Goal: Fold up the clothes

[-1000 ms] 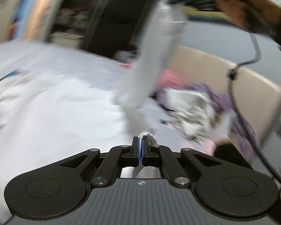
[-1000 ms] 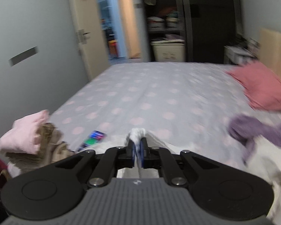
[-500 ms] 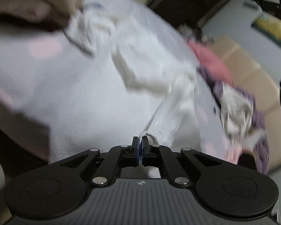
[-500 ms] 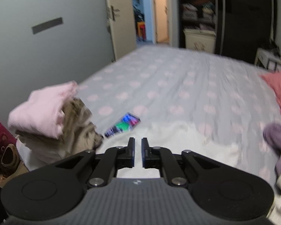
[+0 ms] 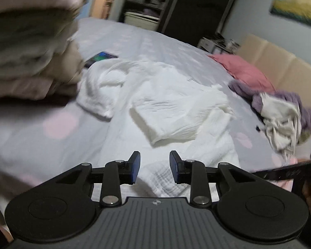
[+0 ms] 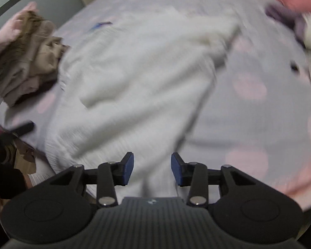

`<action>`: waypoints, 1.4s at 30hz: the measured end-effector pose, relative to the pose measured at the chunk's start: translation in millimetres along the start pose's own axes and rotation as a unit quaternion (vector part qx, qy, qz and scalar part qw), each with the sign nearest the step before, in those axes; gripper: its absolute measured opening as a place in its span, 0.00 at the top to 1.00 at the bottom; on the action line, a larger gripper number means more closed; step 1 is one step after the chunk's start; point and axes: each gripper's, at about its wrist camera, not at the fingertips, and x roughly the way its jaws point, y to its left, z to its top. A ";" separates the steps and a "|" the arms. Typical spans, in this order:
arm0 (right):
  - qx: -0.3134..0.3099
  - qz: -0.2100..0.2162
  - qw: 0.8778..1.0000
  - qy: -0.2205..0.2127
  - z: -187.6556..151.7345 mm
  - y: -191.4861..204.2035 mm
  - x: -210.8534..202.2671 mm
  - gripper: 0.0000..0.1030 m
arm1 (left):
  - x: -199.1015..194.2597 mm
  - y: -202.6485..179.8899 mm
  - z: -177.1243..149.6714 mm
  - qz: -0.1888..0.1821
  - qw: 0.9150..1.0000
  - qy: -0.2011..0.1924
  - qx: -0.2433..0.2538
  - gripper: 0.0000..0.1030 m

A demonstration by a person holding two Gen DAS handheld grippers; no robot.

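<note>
Looking thru my L cam, left gripper [image 5: 154, 167] has jaws spread wide, nothing between them, hovering just over the near hem of the white sweater [image 5: 176, 112]. Sweater lies spread on the bed [image 5: 58, 124], grey sheet w/ pink dots, one sleeve folded across the body, the other bunched at left. R cam is blurry; right gripper [image 6: 152, 169] jaws also apart, empty, above the same sweater's [image 6: 134, 78] lower edge.

Only L view shows the phone [image 5: 100, 58] beyond the sweater, pink pillow [image 5: 244, 70], headboard [image 5: 284, 66], wardrobe [image 5: 197, 6] + a wall painting [image 5: 298, 8]. Folded stack [image 5: 29, 47] looms close at L there; R view shows it as pink over tan layers [image 6: 24, 47], touching the sweater's edge. Purple/white clothes heap [image 5: 284, 108] sits at right, well apart from the sweater; in R view it's smeared [image 6: 304, 27].
</note>
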 end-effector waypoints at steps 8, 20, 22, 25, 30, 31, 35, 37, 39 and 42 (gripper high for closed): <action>0.040 0.039 0.998 -0.012 -31.2 -12.6 23.0 0.54 | 50.1 -13.6 13.2 -0.003 0.987 0.039 0.156 0.63; 0.068 0.045 0.997 -0.007 -31.4 -51.1 -22.3 0.98 | 62.7 8.6 32.9 -0.100 0.977 0.164 0.095 0.98; 0.071 0.047 0.996 -0.004 -33.5 -57.3 -35.6 0.98 | 59.1 8.5 34.1 -0.123 0.974 0.173 0.073 0.98; 0.070 0.050 0.996 0.017 -41.5 -58.8 -43.3 0.98 | 64.6 -2.4 23.0 -0.130 0.966 0.204 0.091 0.98; 0.054 0.036 0.995 0.072 -58.5 -54.0 -21.9 0.97 | 79.4 -9.5 -5.0 -0.120 0.950 0.263 0.121 0.98; 0.055 0.034 0.995 0.072 -58.7 -53.8 -19.0 0.94 | 81.1 -10.0 -6.8 -0.115 0.948 0.268 0.126 0.97; 0.049 0.028 0.998 0.040 -45.0 -54.7 -26.9 0.55 | 75.0 -13.2 7.8 -0.088 0.951 0.255 0.152 0.73; 0.036 0.011 0.999 0.017 -33.1 -55.9 -35.3 0.55 | 65.6 -11.7 25.3 -0.081 0.953 0.245 0.159 0.59; 0.028 0.000 1.000 -0.003 -16.7 -60.8 -39.3 0.55 | 57.9 -9.6 47.6 -0.082 0.954 0.228 0.178 0.55; 0.006 -0.012 0.999 -0.031 21.1 -71.7 -38.4 0.55 | 56.0 -4.4 84.4 -0.076 0.954 0.204 0.204 0.55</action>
